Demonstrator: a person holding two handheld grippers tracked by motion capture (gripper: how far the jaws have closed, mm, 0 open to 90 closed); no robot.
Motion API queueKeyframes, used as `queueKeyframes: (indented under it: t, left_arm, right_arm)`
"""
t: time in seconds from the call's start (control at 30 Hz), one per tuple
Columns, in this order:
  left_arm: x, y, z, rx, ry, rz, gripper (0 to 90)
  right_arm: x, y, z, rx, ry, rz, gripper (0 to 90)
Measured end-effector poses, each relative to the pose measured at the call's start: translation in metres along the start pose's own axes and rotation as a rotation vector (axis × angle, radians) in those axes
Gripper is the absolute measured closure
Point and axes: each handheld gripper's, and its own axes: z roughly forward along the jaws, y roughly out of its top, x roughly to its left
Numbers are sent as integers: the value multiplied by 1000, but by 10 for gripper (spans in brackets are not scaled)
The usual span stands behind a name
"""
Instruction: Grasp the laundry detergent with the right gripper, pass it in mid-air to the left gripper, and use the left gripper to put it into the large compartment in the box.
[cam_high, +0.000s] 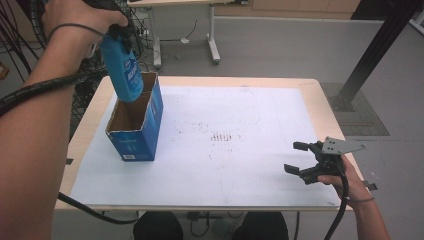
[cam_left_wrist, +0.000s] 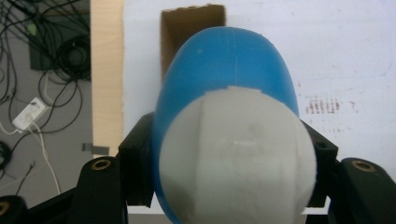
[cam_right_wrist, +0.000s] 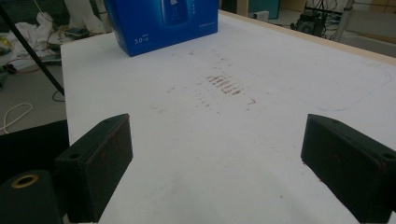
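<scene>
Nearest my high camera, the left gripper (cam_high: 117, 32) is clamped on a blue bottle (cam_high: 122, 70), hanging over the open blue box (cam_high: 136, 131) at the bench's far left corner. Right gripper (cam_high: 303, 161) rests by the right edge, jaws wide apart, holding nothing. I note a white sheet (cam_high: 225, 165) covering the bench (cam_high: 330, 117), reddish smudges (cam_high: 223, 137) mid-sheet, grey floor (cam_high: 280, 47) beyond, cables (cam_left_wrist: 42, 70) lying left.
</scene>
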Motion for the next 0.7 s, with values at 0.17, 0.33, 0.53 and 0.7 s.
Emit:
queueKeyframes:
  t: [0.17,0.33,0.53,0.7]
  left_arm:
    - [7,1,0,2,10,-37,376]
    - [10,2,4,3,16,-58,376]
    - [13,2,10,5,4,-72,376]
    - [12,3,19,20,13,-67,376]
  right_arm:
    - [0,0,1,-3,1,-2,90]
    - [0,0,0,-4,1,-2,89]
    - [0,0,-1,-7,-1,-1,89]
    - [-1,-1,-1,-4,-2,2,90]
